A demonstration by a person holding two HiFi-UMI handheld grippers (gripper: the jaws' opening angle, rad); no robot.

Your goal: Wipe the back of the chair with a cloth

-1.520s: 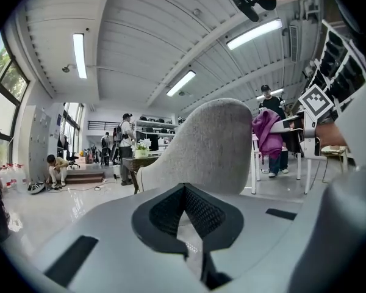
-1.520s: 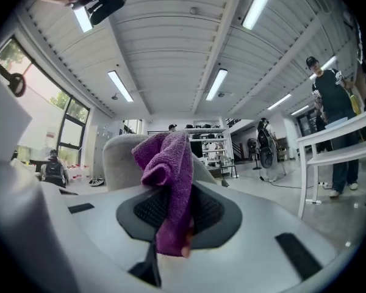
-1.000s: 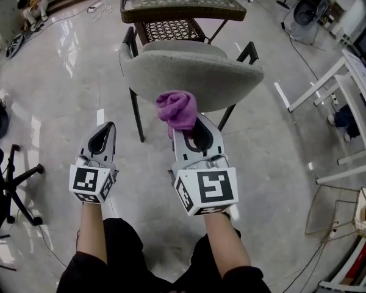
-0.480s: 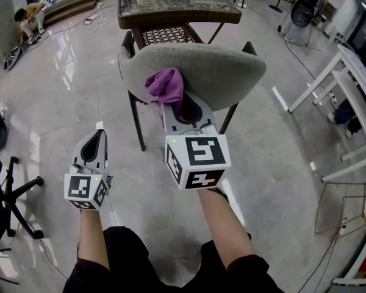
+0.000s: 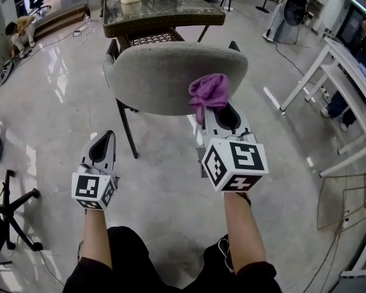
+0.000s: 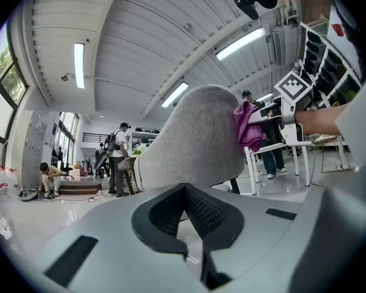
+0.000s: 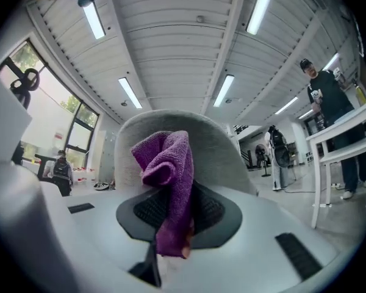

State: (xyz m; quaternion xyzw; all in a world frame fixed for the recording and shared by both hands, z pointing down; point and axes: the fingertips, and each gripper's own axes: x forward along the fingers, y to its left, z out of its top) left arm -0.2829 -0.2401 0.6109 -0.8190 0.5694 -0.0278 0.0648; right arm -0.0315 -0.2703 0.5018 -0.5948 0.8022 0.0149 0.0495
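Note:
The grey upholstered chair back [image 5: 165, 78] faces me in the head view. A bunched purple cloth [image 5: 210, 91] presses against its right part, near the lower edge. My right gripper [image 5: 215, 110] is shut on the cloth, which hides its fingertips. In the right gripper view the cloth [image 7: 171, 182] hangs down between the jaws in front of the chair back [image 7: 222, 145]. My left gripper [image 5: 104, 140] hangs lower left, shut and empty, apart from the chair. Its view looks up at the chair back [image 6: 195, 139] with the cloth [image 6: 249, 127] at the right edge.
A glass-topped wicker table [image 5: 165, 11] stands just behind the chair. A white table frame [image 5: 329, 84] and a wire basket [image 5: 348, 206] are at the right. An office chair base [image 5: 12, 206] is at the left. A person [image 5: 18, 29] crouches far left.
My right gripper has carried the cloth up onto the chair back, then across it from the left part to the right part. The left gripper has hardly moved.

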